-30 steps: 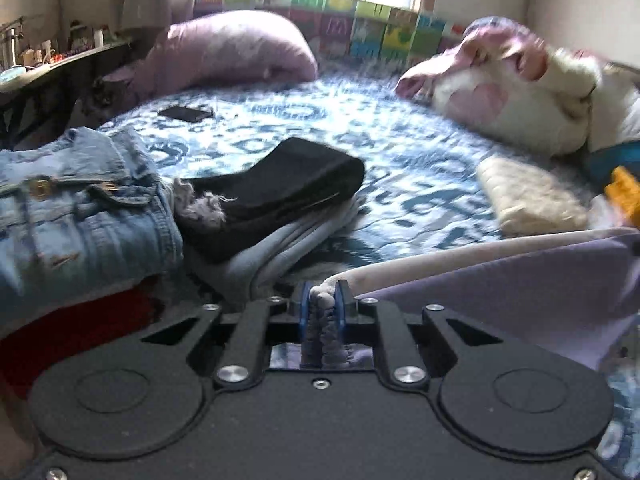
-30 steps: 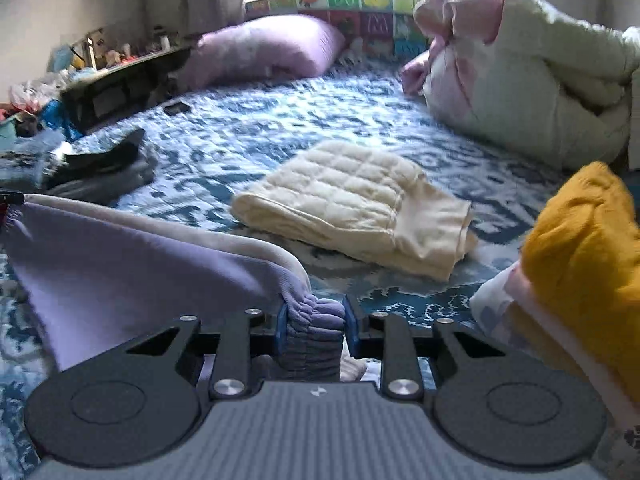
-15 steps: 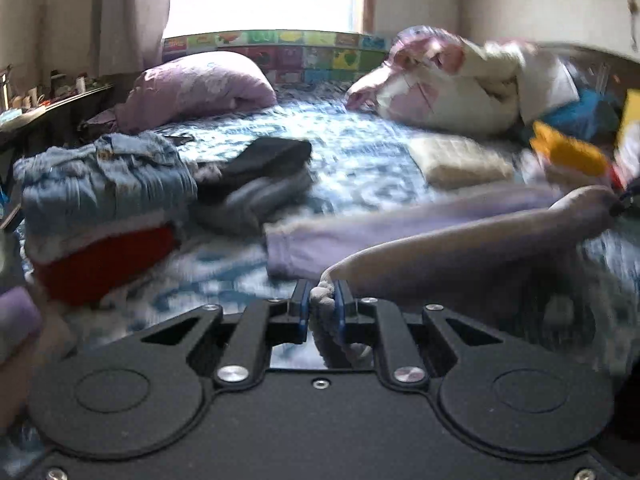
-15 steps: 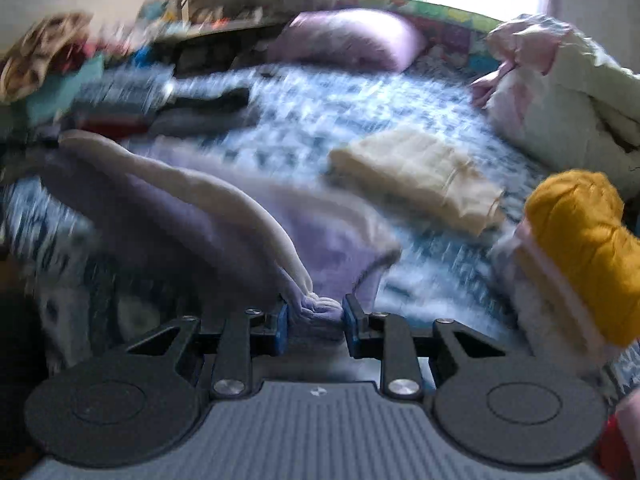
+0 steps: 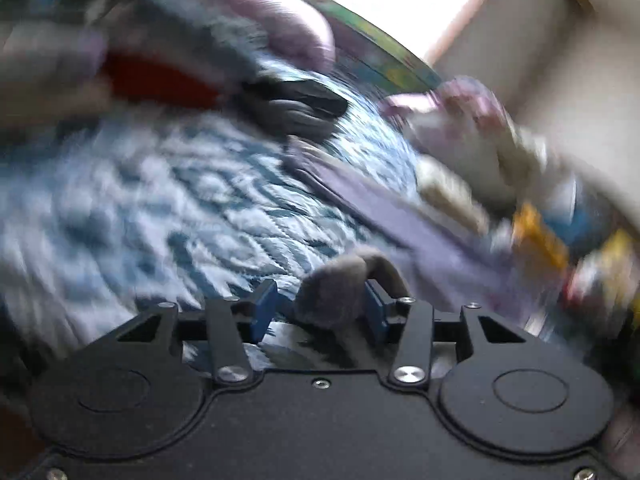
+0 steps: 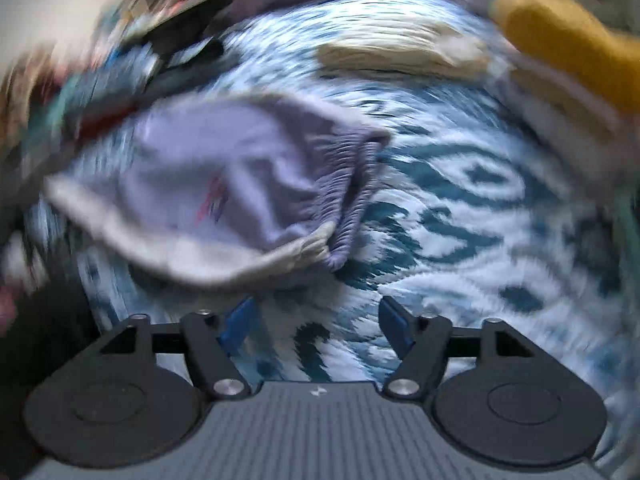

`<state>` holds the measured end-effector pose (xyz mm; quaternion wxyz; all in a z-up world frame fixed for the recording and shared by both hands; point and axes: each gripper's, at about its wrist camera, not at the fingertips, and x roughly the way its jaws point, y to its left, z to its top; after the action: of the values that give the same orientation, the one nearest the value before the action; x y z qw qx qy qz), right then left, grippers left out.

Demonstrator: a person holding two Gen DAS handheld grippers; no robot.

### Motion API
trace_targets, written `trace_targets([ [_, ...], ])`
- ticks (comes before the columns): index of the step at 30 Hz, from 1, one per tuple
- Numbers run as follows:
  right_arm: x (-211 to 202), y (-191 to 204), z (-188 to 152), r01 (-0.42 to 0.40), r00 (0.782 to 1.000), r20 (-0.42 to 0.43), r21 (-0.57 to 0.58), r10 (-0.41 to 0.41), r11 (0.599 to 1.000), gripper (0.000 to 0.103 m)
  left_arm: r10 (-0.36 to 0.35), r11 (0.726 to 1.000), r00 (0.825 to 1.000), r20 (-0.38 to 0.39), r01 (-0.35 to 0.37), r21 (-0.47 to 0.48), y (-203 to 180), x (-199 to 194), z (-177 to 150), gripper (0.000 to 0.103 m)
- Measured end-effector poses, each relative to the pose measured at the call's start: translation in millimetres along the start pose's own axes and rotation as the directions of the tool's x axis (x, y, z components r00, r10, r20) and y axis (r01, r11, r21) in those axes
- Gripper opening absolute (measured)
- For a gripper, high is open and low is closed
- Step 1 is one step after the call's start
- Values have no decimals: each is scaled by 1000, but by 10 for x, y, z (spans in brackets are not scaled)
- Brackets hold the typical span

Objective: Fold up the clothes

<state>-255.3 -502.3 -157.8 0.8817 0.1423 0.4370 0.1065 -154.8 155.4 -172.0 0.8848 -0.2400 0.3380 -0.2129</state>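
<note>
right wrist view, though smeared by motion, showed the right gripper point(image 6: 316, 322) with its blue pads spread wide and nothing between them, only the blue-and-white patterned bedspread point(image 6: 460, 216) below. the lavender garment point(image 6: 224, 184) lay on the bed just ahead and to the left of that gripper, apart from it, with a cream-coloured band along its near edge and a ribbed, gathered hem point(image 6: 352, 184) bunched at its right end. left wrist view showed the left gripper point(image 5: 318, 306) also spread open, yet a grey-lavender fold of the same garment point(image 5: 340, 284) sat humped between the pads, leaning on the right one and clear of the left, so it looked draped there rather than pinched; the rest of the cloth ran away to the right as a long lavender strip across the bed. the garment seemed light, soft and limp, a thin knit that would sag and crease wherever it was unsupported and would slide easily over the quilted bedspread. it was not fragile. the sturdiest places to take hold looked like the ribbed hem and the cream band, where the fabric was doubled and less likely to slip from the pads; a single thin layer in the middle would probably stretch and pull askew. beyond it a cream quilted folded piece point(image 6: 400, 54) and a mustard-yellow garment point(image 6: 568, 36) lay further off.
</note>
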Motion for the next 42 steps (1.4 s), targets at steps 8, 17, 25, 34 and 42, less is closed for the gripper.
trace_targets([
  [8,297,-403,-39,-170,985,109,454,135,875,78,-125,821,992,16,112,-560,275,209,-55,46],
  [17,589,-352,-83,-188,982,111,504,152,843,76,-155,635,988,3,103,-766,267,388,-185,56],
  [25,628,-404,-84,-185,981,144,529,127,829,44,-27,620,999,-27,-4,-784,262,568,-212,33],
  [34,396,-400,202,-267,954,259,493,154,828,21,-105,878,991,84,132,-461,-323,569,672,13],
  [42,318,-527,173,-169,985,105,482,135,860,30,64,998,998,3,-64,-18,-430,343,426,63],
])
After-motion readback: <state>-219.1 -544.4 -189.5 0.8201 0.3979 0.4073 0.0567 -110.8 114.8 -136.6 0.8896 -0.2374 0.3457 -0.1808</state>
